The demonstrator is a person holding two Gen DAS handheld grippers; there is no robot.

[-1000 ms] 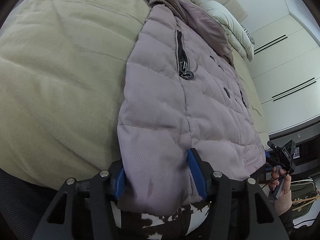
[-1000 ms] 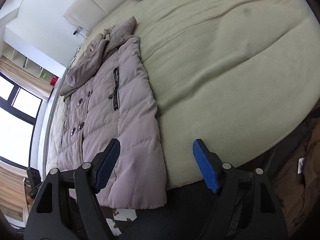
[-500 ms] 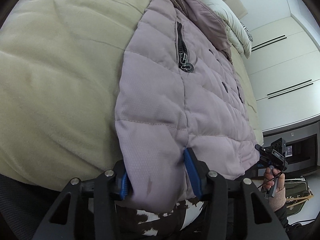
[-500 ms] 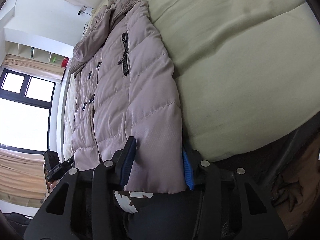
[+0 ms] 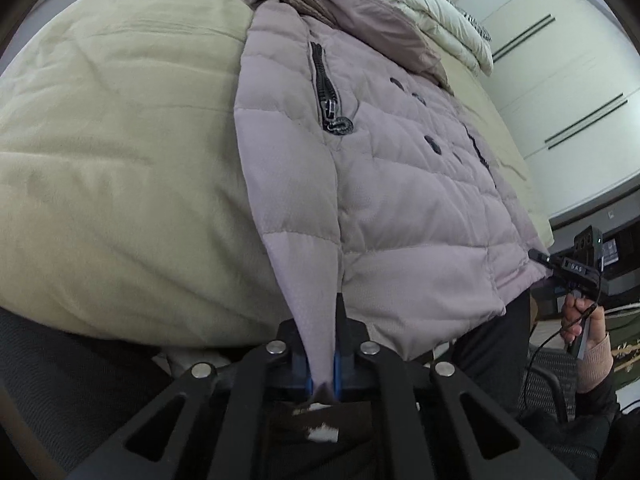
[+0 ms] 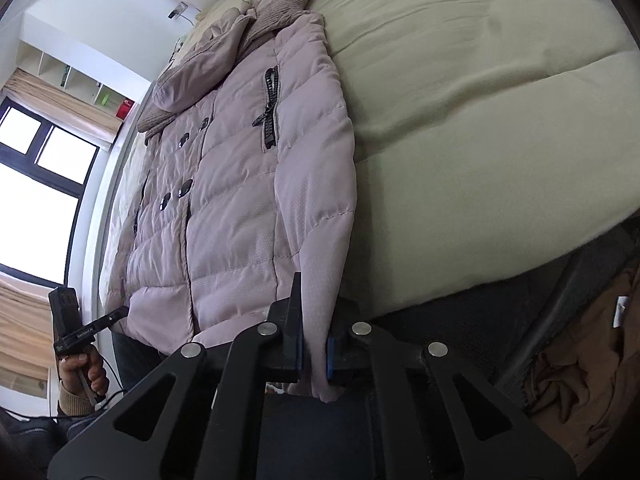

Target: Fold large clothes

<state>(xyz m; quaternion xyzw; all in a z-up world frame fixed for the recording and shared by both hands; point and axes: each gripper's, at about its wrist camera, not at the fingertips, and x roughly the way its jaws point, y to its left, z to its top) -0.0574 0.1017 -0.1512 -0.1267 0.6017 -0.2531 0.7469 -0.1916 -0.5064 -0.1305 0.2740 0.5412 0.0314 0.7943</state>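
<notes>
A pale mauve quilted puffer jacket (image 5: 392,184) lies front up on a bed, collar far, hem toward me; it also shows in the right wrist view (image 6: 240,184). My left gripper (image 5: 322,376) is shut on the hem's left corner, the fabric pinched between the blue pads. My right gripper (image 6: 314,354) is shut on the hem's right corner, at the bed's near edge. Each gripper shows small in the other's view, the right one (image 5: 576,270) and the left one (image 6: 80,332), both at the hem.
The bed (image 5: 104,152) has a beige cover, also seen in the right wrist view (image 6: 480,100). A white duvet (image 5: 432,16) lies at the head. Wardrobe doors (image 5: 580,60) stand to the right, a window (image 6: 36,184) to the left. Brown clothing (image 6: 580,364) lies on the floor.
Both grippers have closed from open onto the jacket's hem corners, and the hem is pulled up into ridges at each pinch.
</notes>
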